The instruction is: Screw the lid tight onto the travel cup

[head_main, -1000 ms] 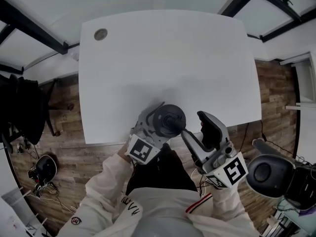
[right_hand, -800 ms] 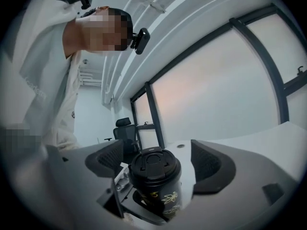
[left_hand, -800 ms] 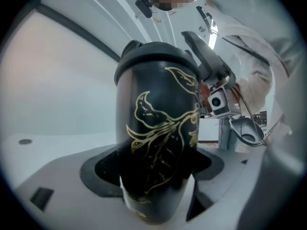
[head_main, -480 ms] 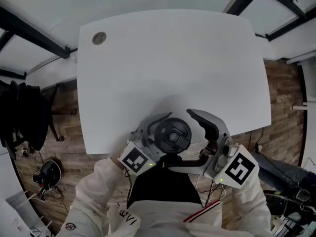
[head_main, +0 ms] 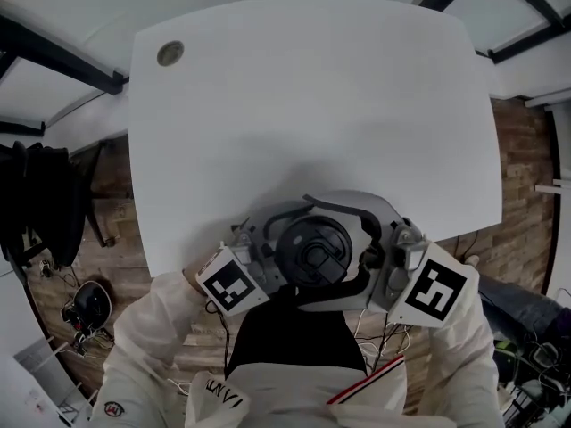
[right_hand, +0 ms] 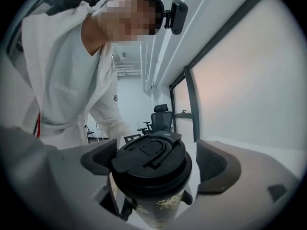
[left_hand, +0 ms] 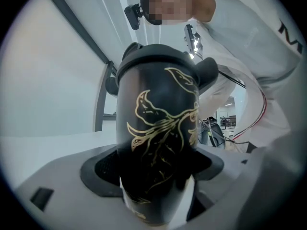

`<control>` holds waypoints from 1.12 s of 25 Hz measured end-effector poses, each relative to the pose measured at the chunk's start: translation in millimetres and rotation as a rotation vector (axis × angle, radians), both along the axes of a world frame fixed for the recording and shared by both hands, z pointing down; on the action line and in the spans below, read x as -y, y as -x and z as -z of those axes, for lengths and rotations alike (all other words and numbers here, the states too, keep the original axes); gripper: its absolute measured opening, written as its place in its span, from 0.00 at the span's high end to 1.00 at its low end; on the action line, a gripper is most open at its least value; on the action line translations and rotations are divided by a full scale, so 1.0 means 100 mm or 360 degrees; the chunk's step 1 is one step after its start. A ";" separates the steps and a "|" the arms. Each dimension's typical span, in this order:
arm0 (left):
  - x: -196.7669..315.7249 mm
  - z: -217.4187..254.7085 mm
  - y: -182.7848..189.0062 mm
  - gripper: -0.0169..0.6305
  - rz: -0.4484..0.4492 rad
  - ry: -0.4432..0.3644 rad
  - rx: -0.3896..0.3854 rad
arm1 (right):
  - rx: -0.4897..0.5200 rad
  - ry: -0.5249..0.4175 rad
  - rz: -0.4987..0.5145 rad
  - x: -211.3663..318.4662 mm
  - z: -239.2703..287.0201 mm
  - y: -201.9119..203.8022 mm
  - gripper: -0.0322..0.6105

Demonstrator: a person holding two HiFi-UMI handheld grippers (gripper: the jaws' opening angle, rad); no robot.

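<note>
With the lid (right_hand: 151, 158) seated on the travel cup (left_hand: 160, 123) (lower centre of the head view, at the desk's (head_main: 312, 105) near edge), the left claw (left_hand: 153, 176) clamps its body while the right claw (right_hand: 158, 166), jaws just opened wide around the lid, grips nothing, so another tightening twist may remain.

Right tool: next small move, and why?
Probably close the right tool on the lid: its jaws have just been opening and straddle the lid without pressing. The left tool grips the travel cup, so a twist needs a grip first.
</note>
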State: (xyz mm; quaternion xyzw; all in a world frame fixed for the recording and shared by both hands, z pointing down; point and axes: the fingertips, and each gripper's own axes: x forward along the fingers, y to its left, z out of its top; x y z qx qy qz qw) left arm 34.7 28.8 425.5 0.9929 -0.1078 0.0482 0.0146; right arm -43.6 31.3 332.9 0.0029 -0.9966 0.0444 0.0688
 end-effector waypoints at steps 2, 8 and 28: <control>0.00 -0.01 0.01 0.35 0.0000 0.0001 0.0003 | 0.0012 -0.0008 0.0013 -0.01 0.00 0.02 0.16; -0.01 -0.01 0.01 0.35 0.0038 0.0011 0.0012 | 0.0030 -0.0020 -0.0110 -0.02 0.01 0.03 0.18; 0.10 0.00 0.06 0.35 0.0556 -0.0037 0.0075 | 0.0232 0.0266 -0.1411 0.21 0.05 -0.20 0.18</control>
